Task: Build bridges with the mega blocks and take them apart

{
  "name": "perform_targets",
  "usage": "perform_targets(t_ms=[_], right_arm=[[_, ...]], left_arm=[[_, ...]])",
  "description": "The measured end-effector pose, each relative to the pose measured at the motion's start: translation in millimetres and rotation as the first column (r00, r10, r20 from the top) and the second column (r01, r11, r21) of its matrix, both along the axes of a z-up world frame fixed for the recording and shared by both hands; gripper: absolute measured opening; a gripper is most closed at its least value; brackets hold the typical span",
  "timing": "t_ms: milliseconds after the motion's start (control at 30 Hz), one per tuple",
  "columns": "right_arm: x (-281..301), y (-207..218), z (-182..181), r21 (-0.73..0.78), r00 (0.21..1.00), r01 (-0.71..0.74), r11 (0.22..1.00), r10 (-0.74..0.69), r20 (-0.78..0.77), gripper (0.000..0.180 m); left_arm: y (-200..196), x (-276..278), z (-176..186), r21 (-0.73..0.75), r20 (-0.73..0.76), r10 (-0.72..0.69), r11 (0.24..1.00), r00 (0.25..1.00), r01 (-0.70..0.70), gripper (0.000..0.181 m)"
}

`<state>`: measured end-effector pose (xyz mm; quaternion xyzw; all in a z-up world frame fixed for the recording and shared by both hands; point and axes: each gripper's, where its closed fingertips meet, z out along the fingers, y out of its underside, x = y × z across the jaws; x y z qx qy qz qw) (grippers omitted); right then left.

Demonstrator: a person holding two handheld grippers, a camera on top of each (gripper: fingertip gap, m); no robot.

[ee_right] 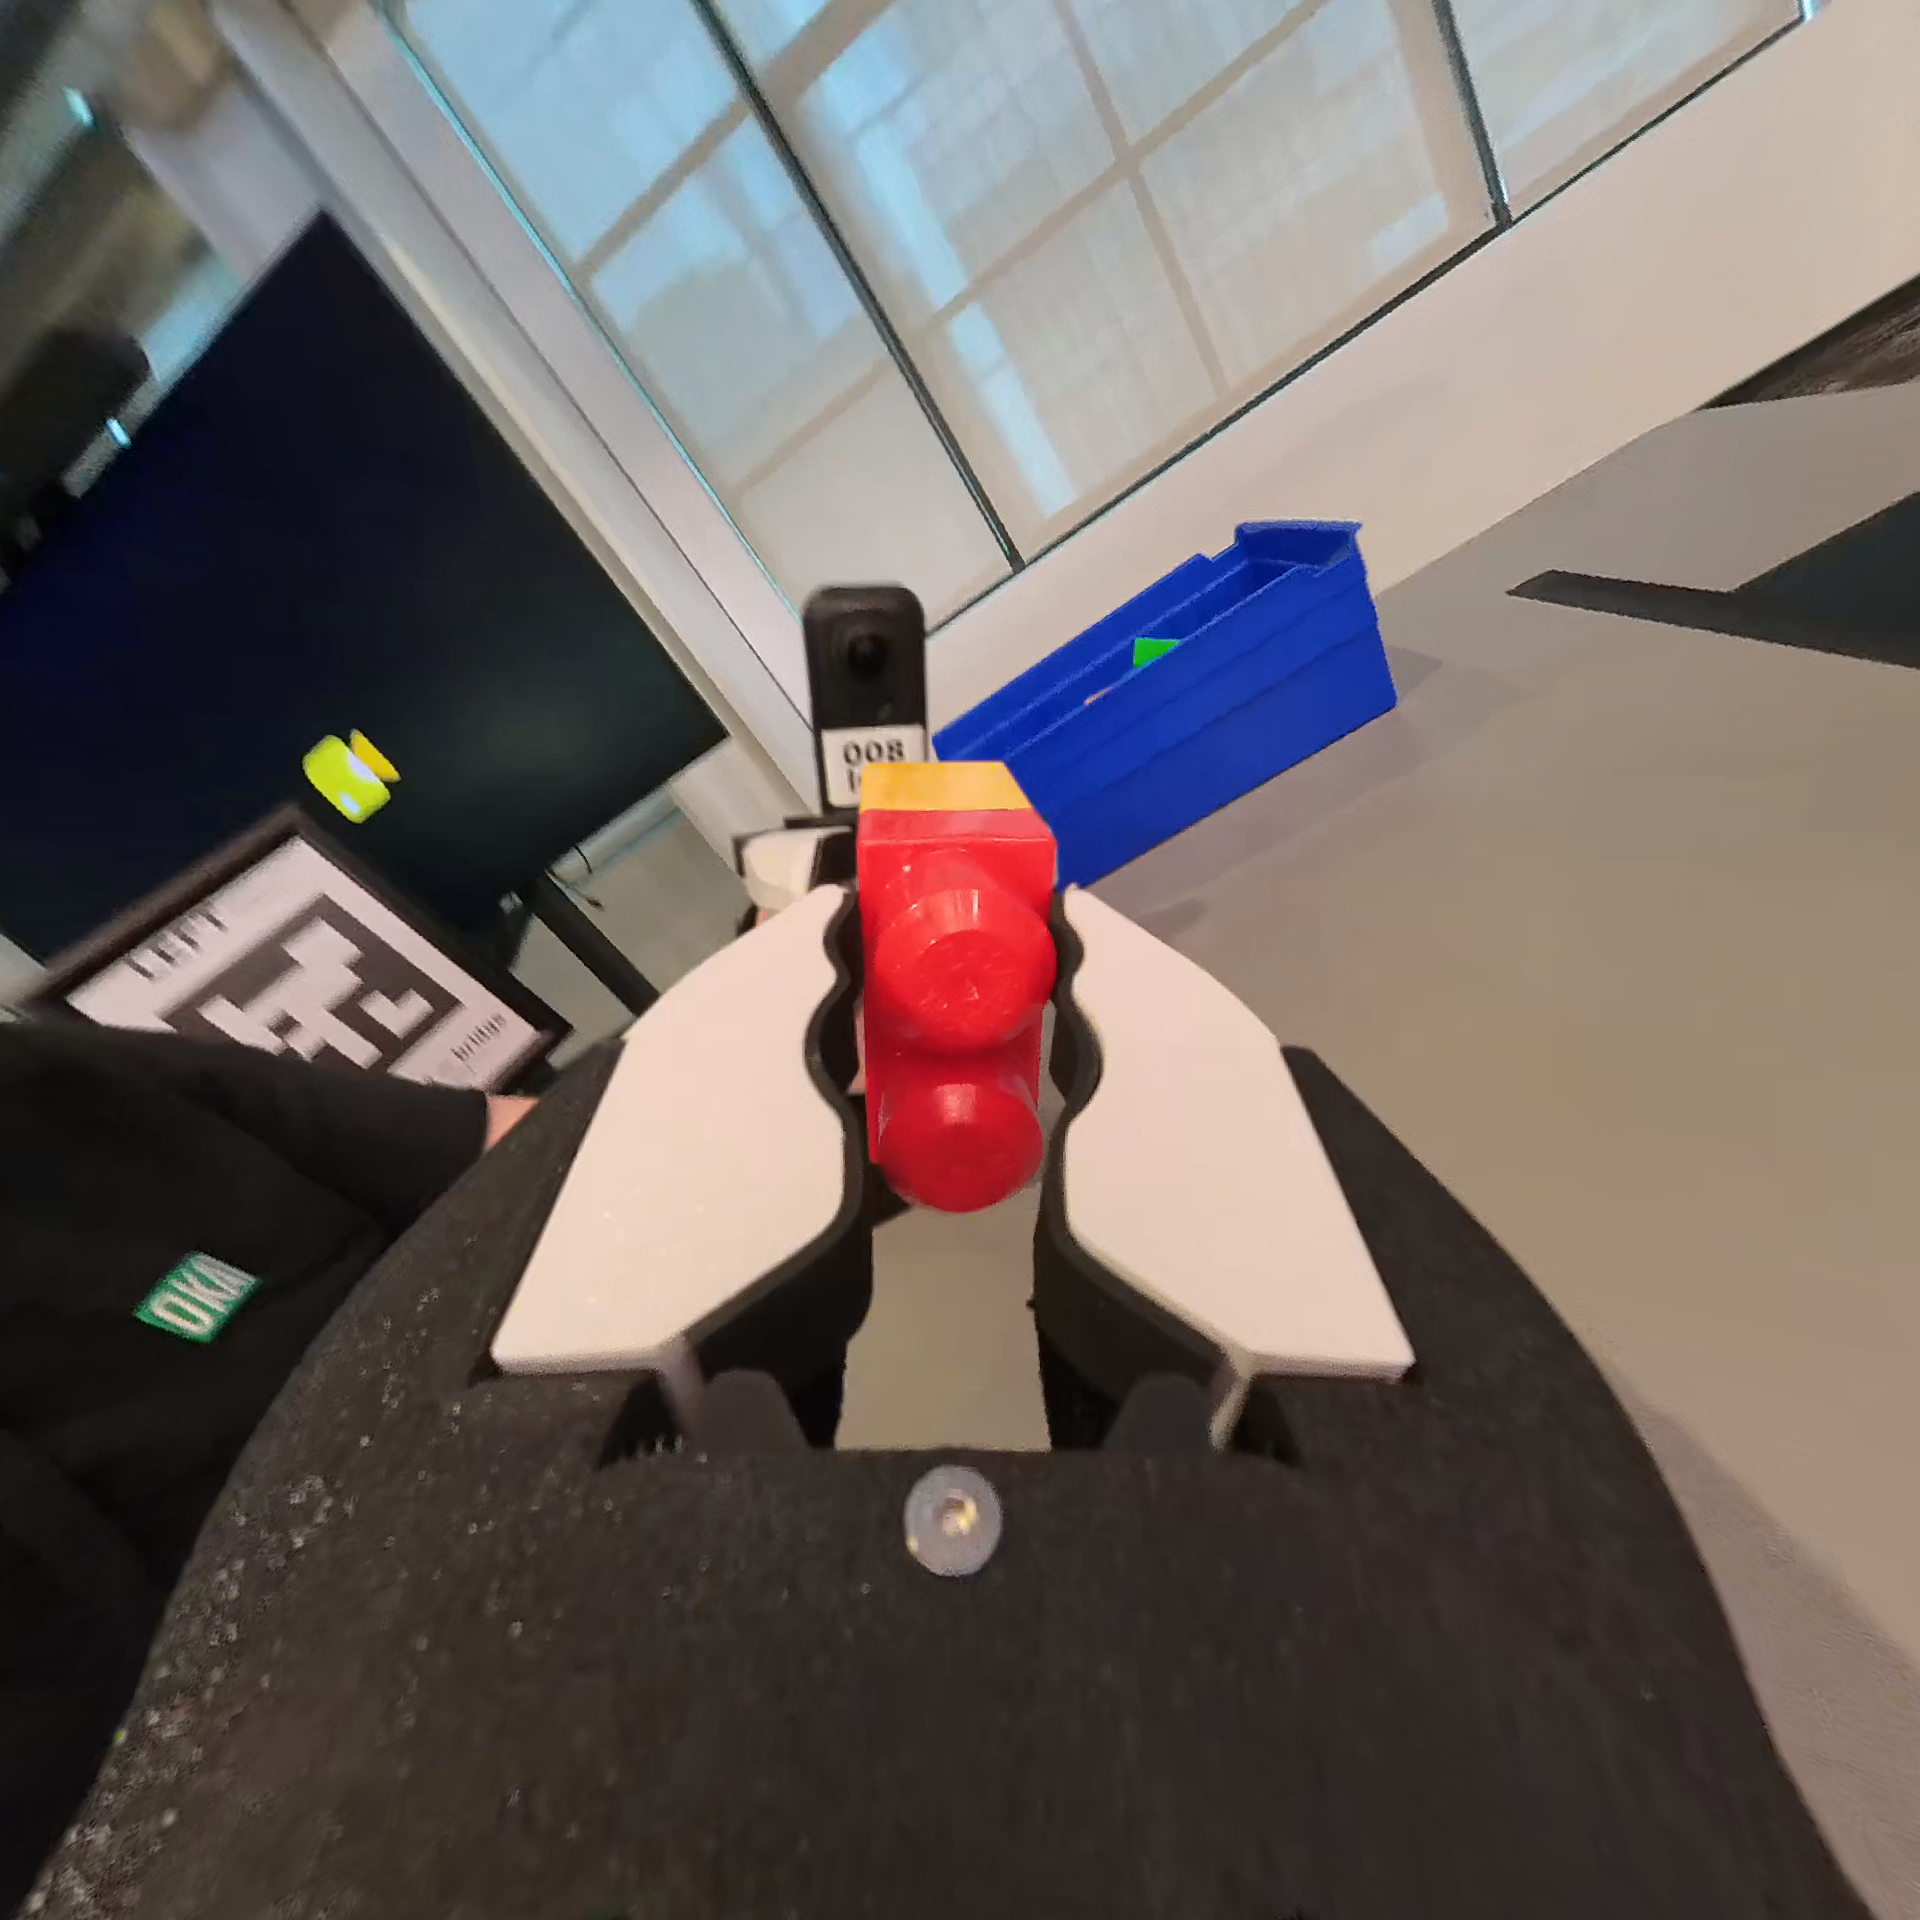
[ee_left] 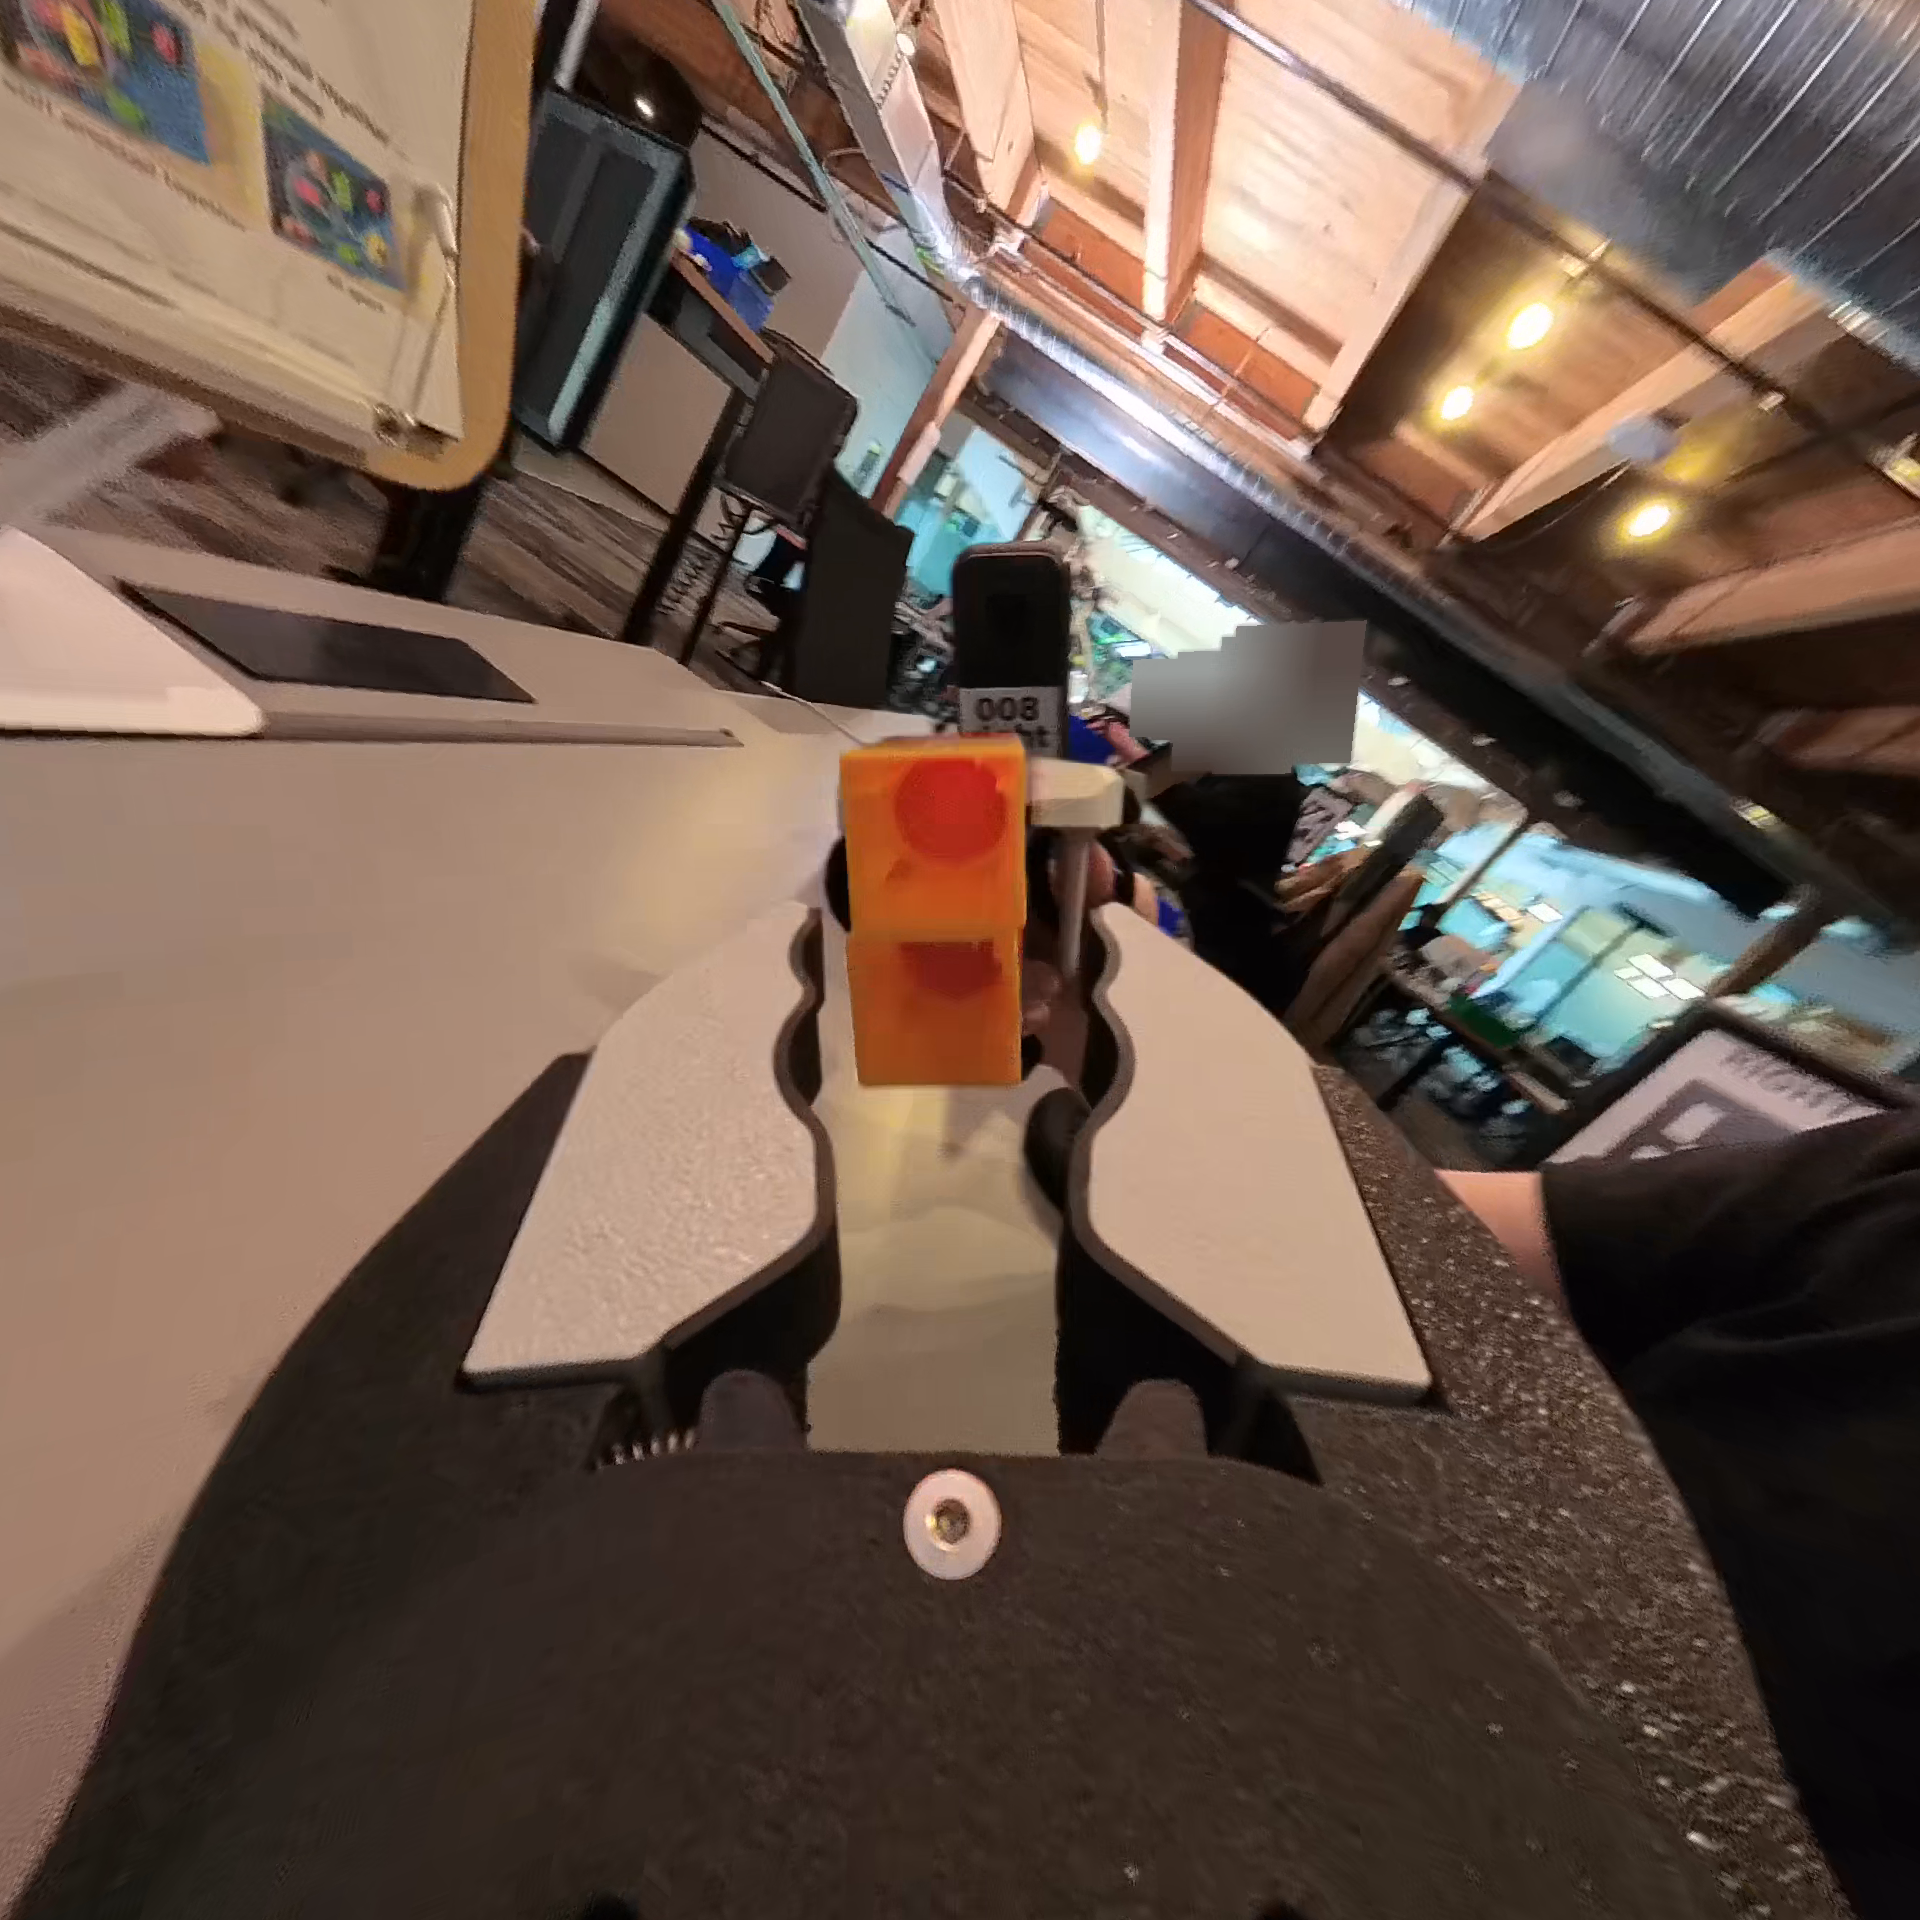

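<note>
My right tongs [ee_right: 956, 904] are clamped narrow on the red block [ee_right: 956, 977], both fingers pressed against its sides and its two round studs pointing back at me. An orange block [ee_right: 940, 784] sits on its far end. Both are held up off the grey table [ee_right: 1558, 1039]. My left tongs [ee_left: 956, 935] stand wide. From that side the orange block's hollow face is towards me, between the fingertips. There is a clear gap on the right and a thin one on the left, so I judge that nothing is gripped there yet. I take this for a pull-apart, and the risks lie in how I close and pull. If I shut the left tongs off-centre, the left finger would meet the block first and push the pair sideways in the right grip. The wavy pads hold smooth plastic only by squeeze, so a twist could slip the red block out. If I bite too near the tips, the orange block could pop free as the joint lets go and drop to the table, or skid towards the blue bin [ee_right: 1195, 707] far on the right, where a green piece [ee_right: 1153, 651] shows. A straight pull on a tight joint may release with a jerk, so I would rock it apart gently.
</note>
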<state>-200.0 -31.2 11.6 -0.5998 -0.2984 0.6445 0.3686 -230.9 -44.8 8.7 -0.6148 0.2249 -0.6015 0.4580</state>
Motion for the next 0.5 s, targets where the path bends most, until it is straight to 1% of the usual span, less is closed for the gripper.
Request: perform_targets(t_ms=[67,100,133,200,367,500], right_arm=[[4,3,3,-0.024,0.999,-0.003,1.000,0.002,-0.043,0.033],[5,4,1,-0.030,0.999,0.007,1.000,-0.008,-0.034,0.033],[5,5,-1,-0.032,1.000,0.010,0.999,-0.011,-0.020,0.033],[4,4,-1,-0.035,1.000,0.009,0.999,-0.009,-0.015,0.033],[3,5,-5,-0.059,1.000,0.007,0.998,-0.006,0.002,0.033],[-3,1,-6,-0.051,1.000,-0.021,0.999,0.021,0.010,0.033]], left_arm=[[-1,2,-5,-0.075,0.033,-0.055,0.996,0.998,0.057,0.044],[-3,5,-8,-0.104,0.043,-0.087,0.990,0.995,0.091,0.042],[-4,8,-10,-0.123,0.051,-0.105,0.986,0.993,0.111,0.044],[-4,11,-11,-0.129,0.058,-0.105,0.985,0.993,0.111,0.044],[-3,16,-17,-0.131,0.011,-0.089,0.987,0.996,0.090,0.043],[-5,21,-21,-0.148,-0.002,-0.112,0.983,0.994,0.111,0.042]])
